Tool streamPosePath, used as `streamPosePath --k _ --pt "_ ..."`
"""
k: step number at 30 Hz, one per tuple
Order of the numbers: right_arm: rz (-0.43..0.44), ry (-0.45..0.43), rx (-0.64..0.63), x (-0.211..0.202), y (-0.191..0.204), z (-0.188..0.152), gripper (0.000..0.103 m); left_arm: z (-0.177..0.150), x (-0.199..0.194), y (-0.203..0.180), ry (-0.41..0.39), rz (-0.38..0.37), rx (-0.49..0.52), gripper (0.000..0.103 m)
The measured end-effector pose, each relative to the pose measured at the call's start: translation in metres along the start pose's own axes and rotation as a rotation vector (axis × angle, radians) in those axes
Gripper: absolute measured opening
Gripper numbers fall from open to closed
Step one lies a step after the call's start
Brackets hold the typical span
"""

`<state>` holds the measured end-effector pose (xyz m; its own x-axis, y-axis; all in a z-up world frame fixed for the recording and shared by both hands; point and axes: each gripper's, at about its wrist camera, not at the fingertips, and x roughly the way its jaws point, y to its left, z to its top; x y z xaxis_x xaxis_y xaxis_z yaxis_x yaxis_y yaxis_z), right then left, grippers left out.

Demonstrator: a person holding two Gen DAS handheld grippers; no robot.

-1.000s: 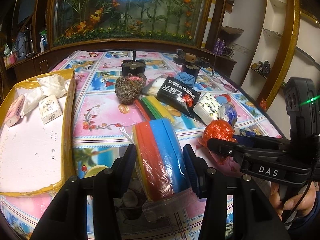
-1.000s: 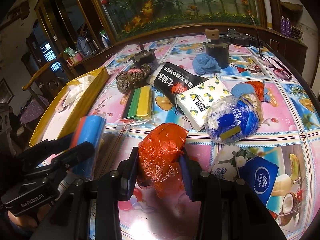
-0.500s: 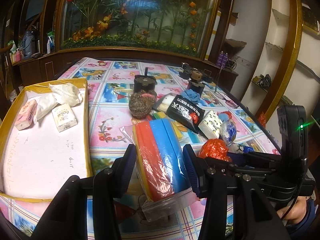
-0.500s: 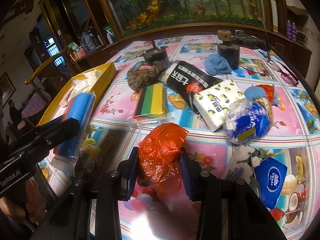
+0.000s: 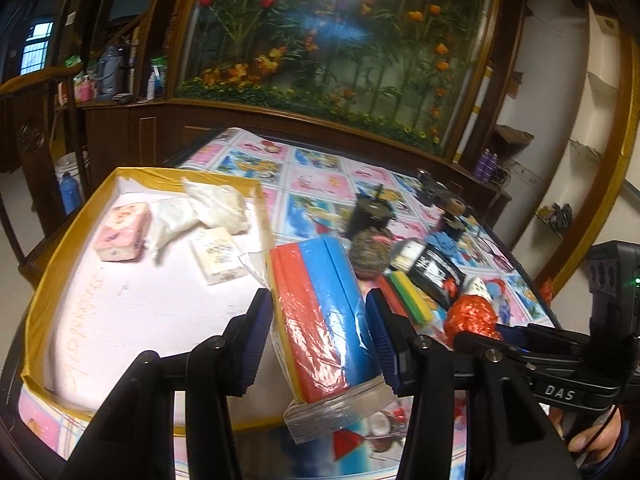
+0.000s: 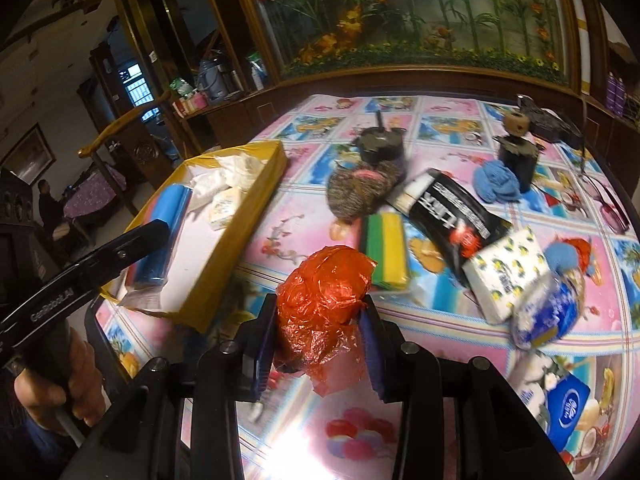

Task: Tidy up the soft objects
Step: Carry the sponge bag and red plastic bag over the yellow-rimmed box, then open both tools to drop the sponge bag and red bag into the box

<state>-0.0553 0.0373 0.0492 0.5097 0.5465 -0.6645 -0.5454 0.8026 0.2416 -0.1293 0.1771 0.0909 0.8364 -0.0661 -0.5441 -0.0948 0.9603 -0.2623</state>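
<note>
Left to right, all places given relative to the yellow-rimmed tray (image 5: 48,280).

Left tool (image 5: 320,336): clenched on the wrapped sponge pack (image 5: 320,312), a red, yellow and blue block in clear film, held above the tray's right rim and tilted. Inside the tray, at its far end, lie a pink packet (image 5: 122,232), a white bag (image 5: 216,204) and a small white packet (image 5: 218,256).

Risk: the film is slick and the grip sits on the pack's lower half, so the block may pivot or slide out; dropped from here it could strike the rim and fall outside the tray onto the counter (image 6: 312,168).

Right tool (image 6: 318,322): clenched on the crumpled orange bag (image 6: 324,292), to the right of the tray and clear of the counter.

Risk: the bag compresses easily and loose film hangs below the pads, so it may work free or snag. The two tools are close together; if both head for the tray, they may collide.

Further right of the tray, not yet sorted: a striped sponge stack (image 6: 386,252), a black pouch (image 6: 448,216), a lemon-print tissue pack (image 6: 508,272).

Legible writing: "DAS" on the right tool's body in the left view; "GenRobot.AI" on the left tool's body in the right view. The tray floor carries handwriting and the black pouch white characters, both probably too blurred to read.
</note>
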Motion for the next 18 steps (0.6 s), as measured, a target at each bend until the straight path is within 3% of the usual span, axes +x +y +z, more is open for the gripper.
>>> streamPosePath --k 9,18 --pt "0.082 0.031 -0.095 0.030 0.061 0.034 0.042 0.007 -0.004 0.070 -0.017 0.109 -0.125 0.048" --pt "0.141 0.137 -0.137 0.097 0.112 0.069 0.042 0.005 -0.001 0.127 0.005 0.206 -0.216 0.048"
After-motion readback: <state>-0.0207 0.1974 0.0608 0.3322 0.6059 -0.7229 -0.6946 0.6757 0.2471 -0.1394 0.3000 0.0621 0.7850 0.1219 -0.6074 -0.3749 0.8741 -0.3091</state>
